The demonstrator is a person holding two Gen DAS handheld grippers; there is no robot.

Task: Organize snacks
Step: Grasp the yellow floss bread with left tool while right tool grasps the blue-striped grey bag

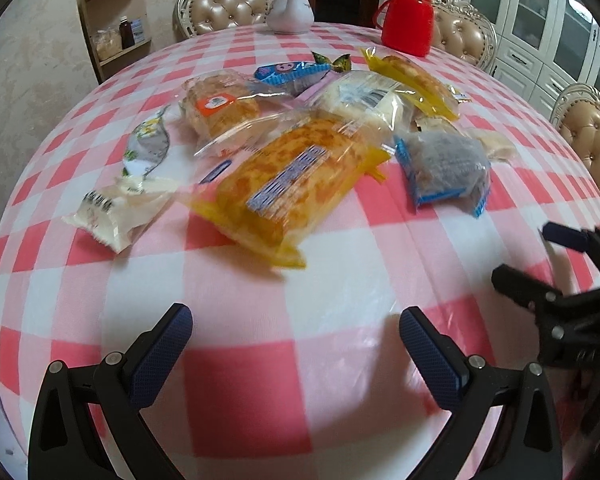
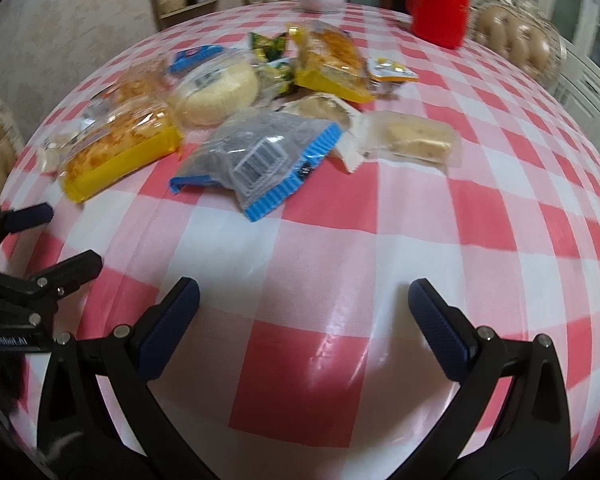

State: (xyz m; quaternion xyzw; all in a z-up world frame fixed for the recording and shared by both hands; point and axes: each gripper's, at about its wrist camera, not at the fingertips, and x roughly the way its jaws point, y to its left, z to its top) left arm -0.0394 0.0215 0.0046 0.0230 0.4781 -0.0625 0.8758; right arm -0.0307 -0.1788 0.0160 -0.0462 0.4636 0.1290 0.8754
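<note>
Both the left gripper (image 1: 296,330) and right gripper (image 2: 304,300) are spread wide, empty; the light, crushable yellow-wrapped cake packet (image 1: 288,184) is best pinched by its crimped end.

Wrapped snacks (image 1: 296,176) heaped on checked tablecloth (image 1: 340,264)

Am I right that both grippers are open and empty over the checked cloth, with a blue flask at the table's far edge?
Not quite: the flask is red, not blue, as the left wrist view shows. The rest holds: the left gripper and right gripper are both open and empty over the checked cloth.
</note>
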